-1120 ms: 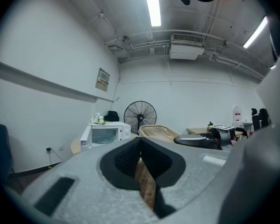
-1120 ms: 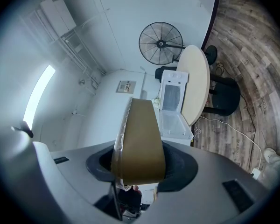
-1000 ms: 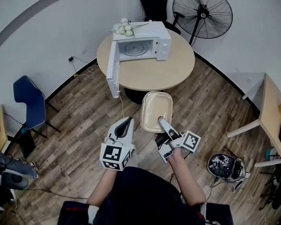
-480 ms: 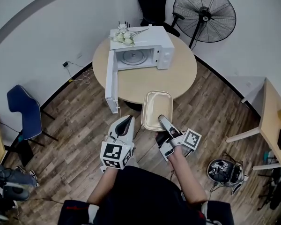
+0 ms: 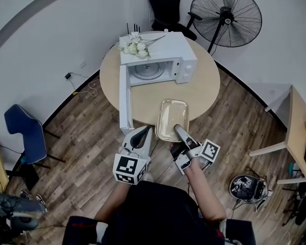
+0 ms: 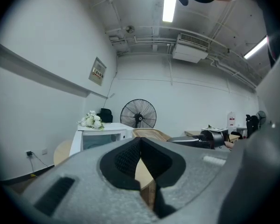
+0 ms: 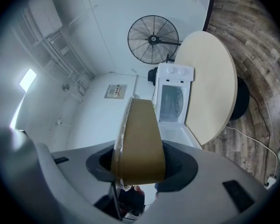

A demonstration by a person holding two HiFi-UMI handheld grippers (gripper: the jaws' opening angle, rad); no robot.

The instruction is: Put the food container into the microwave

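A tan rectangular food container [image 5: 172, 119] hangs level over the near edge of the round table [image 5: 204, 93]. My right gripper [image 5: 177, 130] is shut on its near end; in the right gripper view the container [image 7: 140, 143] stands edge-on between the pads. The white microwave [image 5: 158, 55] sits at the back of the table, its door [image 5: 124, 98] swung open to the left and the cavity with its turntable showing. My left gripper [image 5: 144, 131] is beside the container, shut and holding nothing; in its own view the jaws meet at a point [image 6: 141, 143].
White flowers [image 5: 135, 46] lie on the microwave's top. A standing fan [image 5: 224, 14] and a black office chair [image 5: 166, 4] are behind the table. There is a blue chair [image 5: 23, 129] at the left, a second table [image 5: 298, 131] at the right, and a device [image 5: 249, 187] on the wooden floor.
Both grippers and the container have come closer to the table; the container's far end now overlaps the table's near edge. The grip and the left jaws look unchanged.
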